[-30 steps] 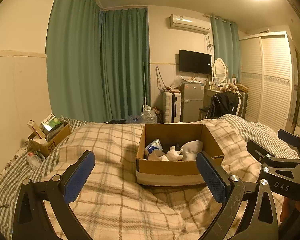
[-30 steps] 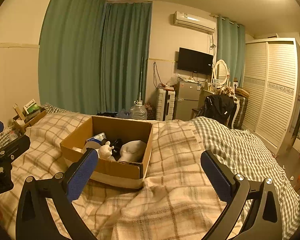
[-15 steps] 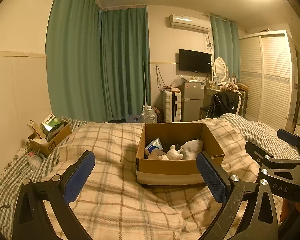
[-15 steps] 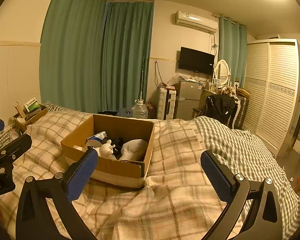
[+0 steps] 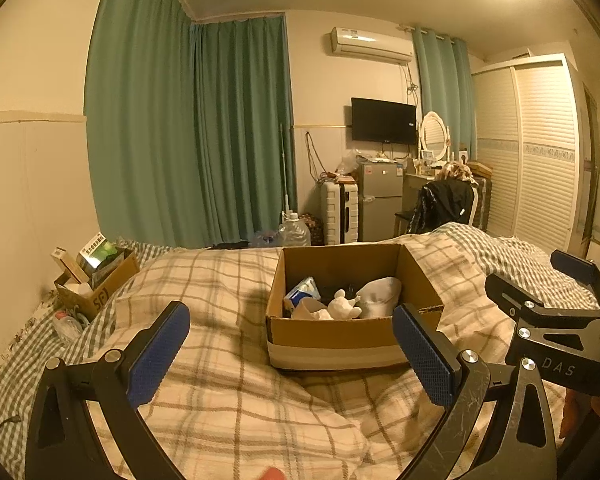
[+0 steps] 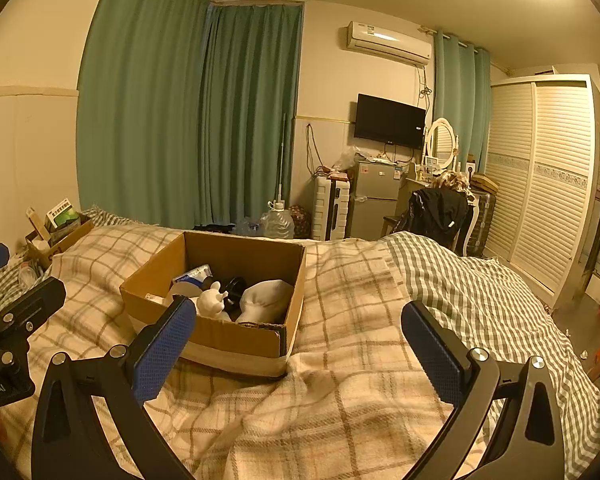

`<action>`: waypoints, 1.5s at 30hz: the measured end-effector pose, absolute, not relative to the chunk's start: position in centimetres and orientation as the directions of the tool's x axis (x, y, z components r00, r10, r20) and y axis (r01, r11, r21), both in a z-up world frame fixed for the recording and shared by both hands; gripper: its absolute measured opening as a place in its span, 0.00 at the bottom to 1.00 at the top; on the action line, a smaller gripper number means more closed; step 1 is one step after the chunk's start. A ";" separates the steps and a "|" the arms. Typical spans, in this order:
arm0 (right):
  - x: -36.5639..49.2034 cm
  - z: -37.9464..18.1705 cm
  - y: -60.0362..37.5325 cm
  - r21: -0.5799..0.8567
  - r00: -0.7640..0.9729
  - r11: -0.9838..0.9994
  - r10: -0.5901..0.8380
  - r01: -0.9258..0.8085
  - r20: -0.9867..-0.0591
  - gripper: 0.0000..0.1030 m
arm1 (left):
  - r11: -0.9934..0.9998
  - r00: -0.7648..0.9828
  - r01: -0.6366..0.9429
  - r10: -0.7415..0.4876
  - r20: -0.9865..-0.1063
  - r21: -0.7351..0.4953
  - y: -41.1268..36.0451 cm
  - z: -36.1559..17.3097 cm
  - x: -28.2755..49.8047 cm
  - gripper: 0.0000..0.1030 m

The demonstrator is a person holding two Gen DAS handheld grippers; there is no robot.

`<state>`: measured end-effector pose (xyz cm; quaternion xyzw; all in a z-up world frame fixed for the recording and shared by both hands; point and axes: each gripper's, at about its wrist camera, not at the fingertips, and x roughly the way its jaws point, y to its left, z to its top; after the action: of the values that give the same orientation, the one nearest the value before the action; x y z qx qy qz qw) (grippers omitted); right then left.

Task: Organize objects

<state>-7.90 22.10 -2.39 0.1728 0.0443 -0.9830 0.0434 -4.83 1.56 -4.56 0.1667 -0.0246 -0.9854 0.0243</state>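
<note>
An open cardboard box (image 5: 332, 336) (image 6: 236, 340) sits on the plaid blanket of the bed. Inside it lie a white plush toy (image 5: 342, 305) (image 6: 212, 300), a grey-white cloth bundle (image 5: 380, 291) (image 6: 266, 300), a blue-white packet (image 5: 302, 291) (image 6: 192, 274) and a black object (image 6: 234, 286). My left gripper (image 5: 290, 354) is open and empty, just in front of the box. My right gripper (image 6: 298, 346) is open and empty, in front of the box's right corner. The right gripper also shows at the right edge of the left wrist view (image 5: 556, 312).
A second small cardboard box (image 5: 96, 276) with packets stands at the bed's left edge by the wall. A plastic bottle (image 5: 66, 326) lies beside it. Beyond the bed are a water jug (image 5: 294, 232), suitcase, fridge, chair with a jacket (image 5: 444, 204) and wardrobe.
The right wrist view has shifted slightly, so the box sits a little further right in it. The left gripper has not moved. Both stay open.
</note>
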 end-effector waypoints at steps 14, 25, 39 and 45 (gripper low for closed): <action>-7.9 -2.4 21.9 -0.080 -0.937 -0.992 -0.069 0.102 -0.341 1.00 | -0.999 -0.944 0.044 -0.049 -0.325 0.024 1.1 -4.6 -4.5 1.00; -7.9 -2.5 21.9 -0.080 -0.937 -0.992 -0.069 0.102 -0.342 1.00 | -0.999 -0.944 0.045 -0.052 -0.326 0.031 1.3 -4.7 -4.5 1.00; -7.8 -3.0 21.7 -0.075 -0.934 -0.989 -0.092 0.126 -0.346 1.00 | -0.996 -0.942 0.076 -0.086 -0.324 0.045 0.8 -4.7 -4.7 1.00; -7.8 -3.0 21.7 -0.073 -0.932 -0.989 -0.094 0.127 -0.350 1.00 | -0.996 -0.941 0.076 -0.085 -0.328 0.040 0.6 -4.9 -4.8 1.00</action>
<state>-7.83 21.72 -3.00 0.1754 0.0474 -0.9817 0.0562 -4.75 0.57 -4.88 0.1672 -0.0134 -0.9850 0.0410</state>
